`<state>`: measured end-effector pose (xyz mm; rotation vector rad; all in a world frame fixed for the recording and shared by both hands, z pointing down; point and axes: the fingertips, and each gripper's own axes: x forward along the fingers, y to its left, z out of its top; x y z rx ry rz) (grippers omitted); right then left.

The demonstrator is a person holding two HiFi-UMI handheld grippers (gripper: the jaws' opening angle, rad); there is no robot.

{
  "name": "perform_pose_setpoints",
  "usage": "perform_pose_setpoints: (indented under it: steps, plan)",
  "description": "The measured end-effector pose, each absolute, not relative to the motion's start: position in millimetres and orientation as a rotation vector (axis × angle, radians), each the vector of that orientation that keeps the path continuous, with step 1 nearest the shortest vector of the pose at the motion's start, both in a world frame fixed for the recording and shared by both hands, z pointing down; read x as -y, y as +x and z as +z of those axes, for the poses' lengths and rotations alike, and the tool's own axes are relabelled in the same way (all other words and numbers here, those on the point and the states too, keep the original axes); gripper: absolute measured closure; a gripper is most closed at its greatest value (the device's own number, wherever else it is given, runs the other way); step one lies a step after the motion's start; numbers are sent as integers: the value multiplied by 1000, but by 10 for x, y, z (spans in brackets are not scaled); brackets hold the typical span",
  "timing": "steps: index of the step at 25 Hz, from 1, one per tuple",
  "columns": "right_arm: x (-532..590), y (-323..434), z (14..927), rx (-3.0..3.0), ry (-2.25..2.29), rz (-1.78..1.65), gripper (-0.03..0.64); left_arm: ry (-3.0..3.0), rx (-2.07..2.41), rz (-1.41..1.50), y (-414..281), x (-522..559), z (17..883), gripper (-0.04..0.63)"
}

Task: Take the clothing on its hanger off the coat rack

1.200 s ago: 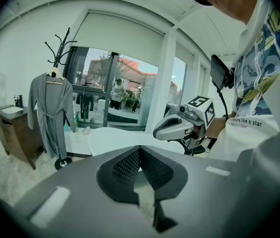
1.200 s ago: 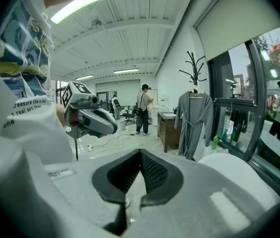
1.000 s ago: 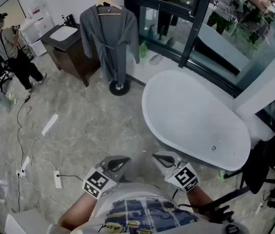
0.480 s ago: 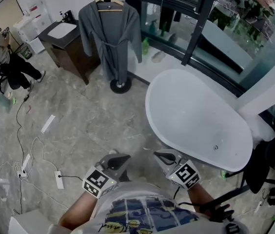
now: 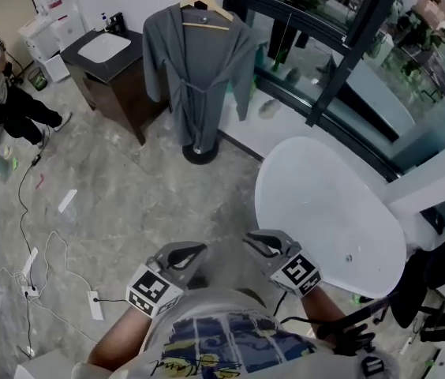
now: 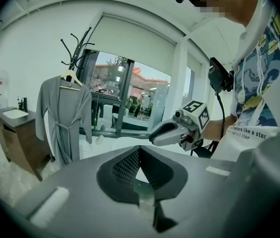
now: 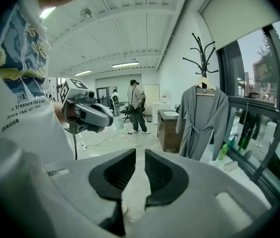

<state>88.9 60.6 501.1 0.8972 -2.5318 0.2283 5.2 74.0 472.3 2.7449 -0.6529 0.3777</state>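
Observation:
A grey bathrobe (image 5: 199,69) hangs on a wooden hanger (image 5: 205,10) from a black coat rack whose round base (image 5: 200,155) stands on the marble floor. Both grippers are held low, close to my body and far from the robe. My left gripper (image 5: 187,253) is shut and empty, its tips meeting (image 6: 139,150). My right gripper (image 5: 258,243) has its jaws opening, with a narrow gap (image 7: 140,152) and nothing between them. The robe (image 6: 63,118) also shows in the left gripper view, and the robe (image 7: 202,118) hangs under the rack's hooks (image 7: 202,48) in the right gripper view.
A white bathtub (image 5: 329,212) lies to my right, in front of a black-framed glass wall (image 5: 341,46). A dark vanity with a sink (image 5: 108,61) stands left of the rack. A person (image 5: 1,93) stands far left. Cables and a power strip (image 5: 95,305) lie on the floor.
The robe and rack have grown larger and shifted right in the head view, and the bathtub has slid right. The person at the left has drifted toward the edge. Both grippers stay low.

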Motion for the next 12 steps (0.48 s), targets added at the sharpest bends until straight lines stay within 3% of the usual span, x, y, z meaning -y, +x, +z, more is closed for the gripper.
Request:
perform_pose_setpoints:
  steps: [6, 12]
  plan:
    - [453, 503, 4785, 2534, 846, 123, 538, 2753, 735, 383, -498, -35, 4626, 594]
    - [1698, 656, 4617, 2471, 834, -6, 512, 2682, 883, 317, -788, 574, 4643, 594]
